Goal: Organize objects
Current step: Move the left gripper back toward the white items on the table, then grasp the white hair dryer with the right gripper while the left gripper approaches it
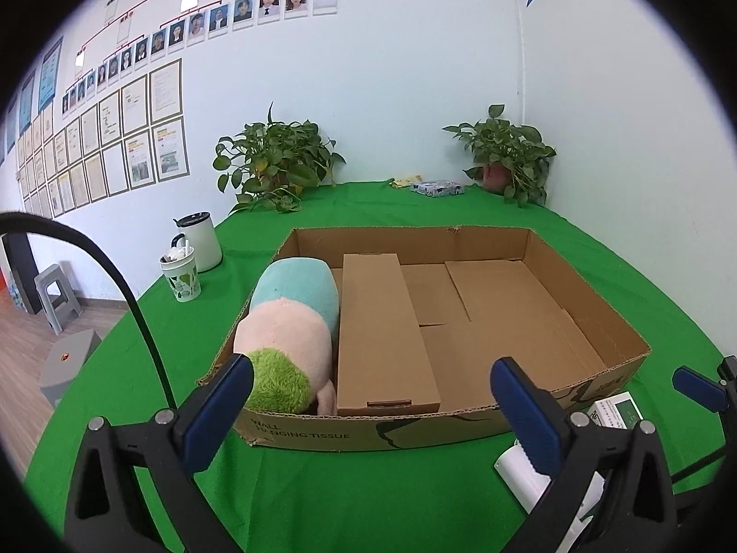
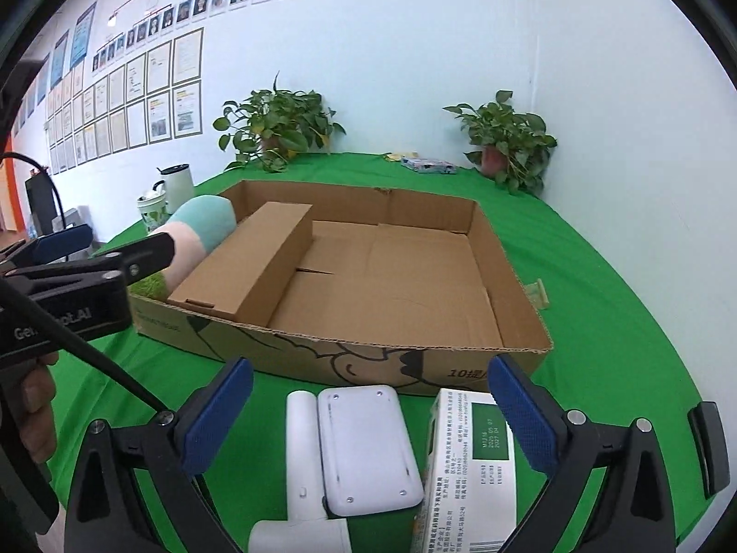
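A: Left gripper point(image 1: 371, 389), nearest the lens: what do its jaws hold?

B: Nothing. The blue pads stand wide apart over the green tablecloth point(image 1: 359, 497), framing the near wall of the cardboard tray point(image 1: 640, 345) without touching it.

A: And the right gripper point(image 2: 368, 391)?

B: Likewise spread wide and empty. Between its fingers, on the cloth, lie a white handheld device point(image 2: 364, 447) and, just beside it, a white-and-green carton point(image 2: 474, 465). Neither pad presses on either. The device's lower end and the carton's base are cut off by the frame edge, so what kind of device it is cannot be told.

A: Contents of the tray?

B: A striped plush toy point(image 1: 288, 318) along the left wall, and touching it a long closed brown box point(image 1: 382, 336). The toy's near end is partly hidden behind the left pad. The remaining floor shows only folded flaps.

A: Outside the tray?

B: Left: a patterned cup point(image 1: 181, 276) before a white canister point(image 1: 199, 240). Right, seen from the right wrist only: a small pale object point(image 2: 539, 294), too small to identify. At the far edge: two potted plants point(image 1: 276, 161) and a flat printed packet point(image 1: 436, 188), its print illegible. A hand point(image 2: 37, 401) grips the left tool's handle, mostly cropped.
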{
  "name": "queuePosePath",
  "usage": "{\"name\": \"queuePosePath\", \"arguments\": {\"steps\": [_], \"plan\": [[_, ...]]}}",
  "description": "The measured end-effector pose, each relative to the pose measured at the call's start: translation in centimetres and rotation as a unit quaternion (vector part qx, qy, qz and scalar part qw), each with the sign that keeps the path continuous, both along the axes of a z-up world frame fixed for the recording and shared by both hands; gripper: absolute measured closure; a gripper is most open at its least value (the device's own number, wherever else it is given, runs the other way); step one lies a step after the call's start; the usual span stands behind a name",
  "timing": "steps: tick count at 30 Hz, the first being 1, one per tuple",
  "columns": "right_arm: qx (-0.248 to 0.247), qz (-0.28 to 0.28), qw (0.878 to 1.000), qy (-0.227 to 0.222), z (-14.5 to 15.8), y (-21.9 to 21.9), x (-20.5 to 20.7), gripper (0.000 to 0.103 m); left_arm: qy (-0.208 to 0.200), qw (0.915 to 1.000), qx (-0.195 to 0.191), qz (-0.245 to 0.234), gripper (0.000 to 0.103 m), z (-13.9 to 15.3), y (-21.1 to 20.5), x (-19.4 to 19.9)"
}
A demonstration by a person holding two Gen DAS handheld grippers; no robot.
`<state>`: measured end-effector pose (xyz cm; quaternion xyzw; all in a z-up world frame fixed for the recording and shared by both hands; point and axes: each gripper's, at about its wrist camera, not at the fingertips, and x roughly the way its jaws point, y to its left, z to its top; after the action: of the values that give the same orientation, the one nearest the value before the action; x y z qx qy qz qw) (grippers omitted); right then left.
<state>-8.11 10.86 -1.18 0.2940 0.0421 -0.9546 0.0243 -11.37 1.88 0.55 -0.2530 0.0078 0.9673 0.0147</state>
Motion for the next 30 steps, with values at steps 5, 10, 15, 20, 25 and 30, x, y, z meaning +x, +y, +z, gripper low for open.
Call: {"name": "queuePosePath", "arguments": {"steps": [5,10,15,20,25,30], "plan": [[-0.006,-0.002,1.0,0.005,0.0,0.5,0.5,0.001,0.002,1.0,-0.003,0.003,0.001,0.1,0.0,0.2],[-0.037,0.029,0.999,0.008,0.7,0.5,1.7,0.001,-0.014,0.9998,-0.001,-0.013,0.0,-0.8,0.1,-0.2],[-0.109,0.165,0.98,-0.014,1.1,-1.5,5.0,0.001,-0.097,0.9909,0.058,-0.073,0.003,-3.3,-0.9,-1.4],[-0.109,0.192,0.974,-0.052,-2.5,-1.8,6.9,0.001,-0.184,0.9681,0.113,-0.128,0.003,-6.2,-0.7,-2.5],[-0.019,0.146,0.987,-0.066,-5.8,-2.6,7.1,0.001,-0.249,0.9385,0.166,-0.172,0.003,-8.8,0.8,-3.9],[-0.008,0.119,0.99,-0.069,-6.4,-1.8,7.0,0.006,-0.28,0.9183,0.205,-0.19,0.003,-9.7,1.9,-4.4]]}}
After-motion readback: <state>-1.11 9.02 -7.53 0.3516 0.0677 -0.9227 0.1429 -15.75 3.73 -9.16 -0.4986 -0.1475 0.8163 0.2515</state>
